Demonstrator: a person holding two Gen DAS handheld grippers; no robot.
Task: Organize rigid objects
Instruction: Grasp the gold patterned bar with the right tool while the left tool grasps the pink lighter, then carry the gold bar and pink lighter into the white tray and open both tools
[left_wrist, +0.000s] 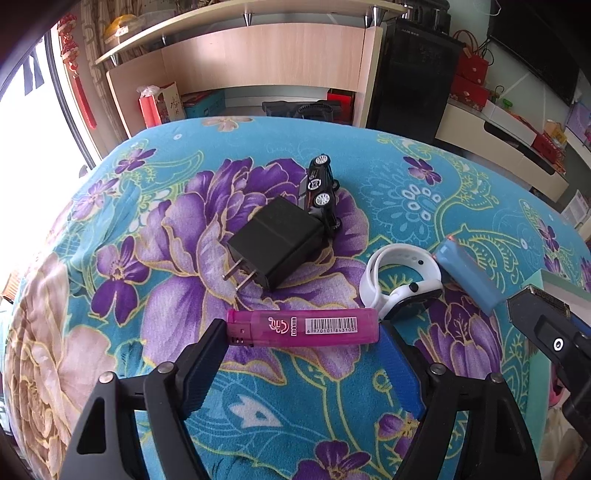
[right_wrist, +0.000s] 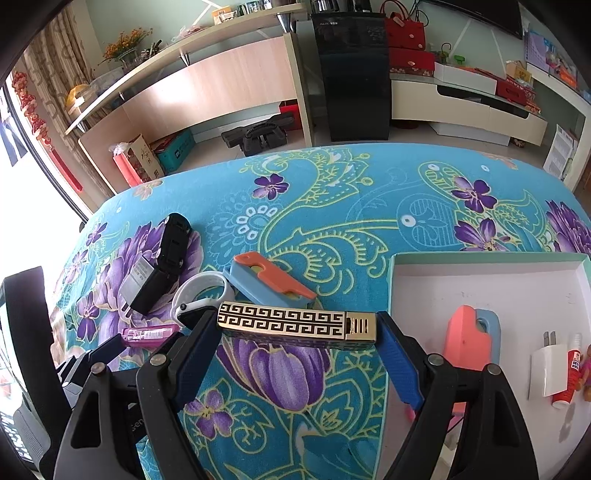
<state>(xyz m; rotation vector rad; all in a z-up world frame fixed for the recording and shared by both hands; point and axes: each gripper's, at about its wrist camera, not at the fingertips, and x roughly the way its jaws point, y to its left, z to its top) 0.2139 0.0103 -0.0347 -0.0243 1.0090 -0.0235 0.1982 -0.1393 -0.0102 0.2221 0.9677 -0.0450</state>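
A translucent pink lighter (left_wrist: 303, 328) with a barcode lies crosswise between my left gripper's (left_wrist: 301, 334) fingertips, which press on its two ends just over the flowered cloth. My right gripper (right_wrist: 297, 330) is shut end to end on a gold lighter (right_wrist: 295, 325) with a black key pattern, holding it above the cloth. To the right of it stands a white tray (right_wrist: 461, 280) holding a pink-and-blue piece (right_wrist: 469, 343), a white plug (right_wrist: 550, 369) and a red-and-white tube (right_wrist: 569, 380).
On the cloth behind the lighters lie a black charger (left_wrist: 277, 243), a black toy car (left_wrist: 321, 192), a white smartwatch (left_wrist: 395, 280) and a blue-and-orange cutter (right_wrist: 266, 280). Shelves and a black cabinet stand beyond the table's far edge.
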